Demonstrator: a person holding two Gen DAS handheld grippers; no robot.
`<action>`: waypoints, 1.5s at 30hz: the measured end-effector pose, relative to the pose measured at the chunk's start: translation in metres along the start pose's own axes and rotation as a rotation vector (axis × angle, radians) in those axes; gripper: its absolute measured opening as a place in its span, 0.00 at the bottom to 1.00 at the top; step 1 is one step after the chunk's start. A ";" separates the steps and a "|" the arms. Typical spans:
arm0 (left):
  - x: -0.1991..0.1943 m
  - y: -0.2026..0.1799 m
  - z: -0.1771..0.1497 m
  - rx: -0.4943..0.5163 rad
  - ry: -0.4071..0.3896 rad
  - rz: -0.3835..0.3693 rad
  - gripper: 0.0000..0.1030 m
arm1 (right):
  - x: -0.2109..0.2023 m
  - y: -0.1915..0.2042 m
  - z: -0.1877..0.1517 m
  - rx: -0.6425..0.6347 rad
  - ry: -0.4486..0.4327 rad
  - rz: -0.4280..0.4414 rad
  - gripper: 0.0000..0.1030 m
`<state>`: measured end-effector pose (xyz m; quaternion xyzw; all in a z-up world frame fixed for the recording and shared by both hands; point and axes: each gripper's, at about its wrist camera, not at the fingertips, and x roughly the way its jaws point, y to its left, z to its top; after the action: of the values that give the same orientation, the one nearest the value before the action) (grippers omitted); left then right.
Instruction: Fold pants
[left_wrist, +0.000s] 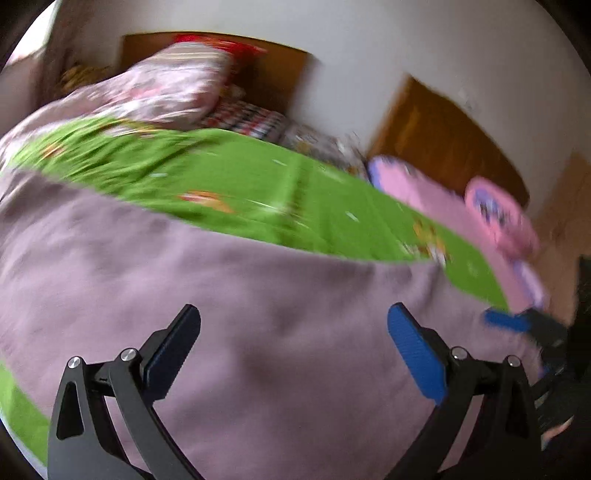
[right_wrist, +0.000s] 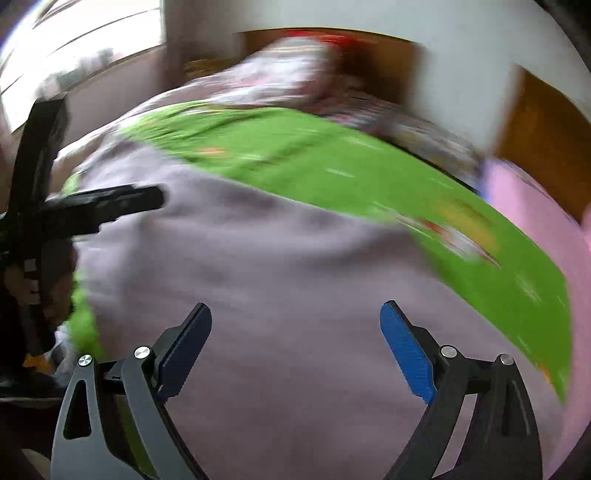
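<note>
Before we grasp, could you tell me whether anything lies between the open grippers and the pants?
Nothing visible does. The left gripper and right gripper both look straight at the mauve pants, with only bare cloth between their fingers.

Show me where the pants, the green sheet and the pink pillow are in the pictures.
pants (left_wrist: 258, 295), left wrist view, on the mauve cloth's middle.
green sheet (left_wrist: 258, 184), left wrist view, on a bare flat part beyond the pants.
pink pillow (left_wrist: 498, 218), left wrist view, on its round printed face at the right.

Pants (left_wrist: 258, 332): plain dusty mauve. Bed sheet (left_wrist: 240, 177): bright green w/ orange-yellow cartoon prints. Pillow (left_wrist: 166, 88): pink-white floral. Gripper pads (left_wrist: 415, 354): blue. Headboard (left_wrist: 273, 70): brown wood.
</note>
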<state>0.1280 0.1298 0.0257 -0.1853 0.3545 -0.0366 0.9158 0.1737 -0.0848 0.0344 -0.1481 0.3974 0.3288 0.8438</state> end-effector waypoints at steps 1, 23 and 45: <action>-0.009 0.018 0.002 -0.055 -0.013 -0.003 0.98 | 0.012 0.016 0.014 -0.046 -0.001 0.042 0.87; -0.083 0.330 0.011 -0.726 -0.289 -0.109 0.72 | 0.152 0.161 0.112 -0.272 0.026 0.223 0.89; -0.080 0.298 0.043 -0.438 -0.317 0.068 0.14 | 0.137 0.174 0.136 -0.388 0.075 0.279 0.94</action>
<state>0.0783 0.4361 -0.0031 -0.3704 0.2121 0.1012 0.8986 0.1982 0.1731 0.0181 -0.2634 0.3743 0.5066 0.7307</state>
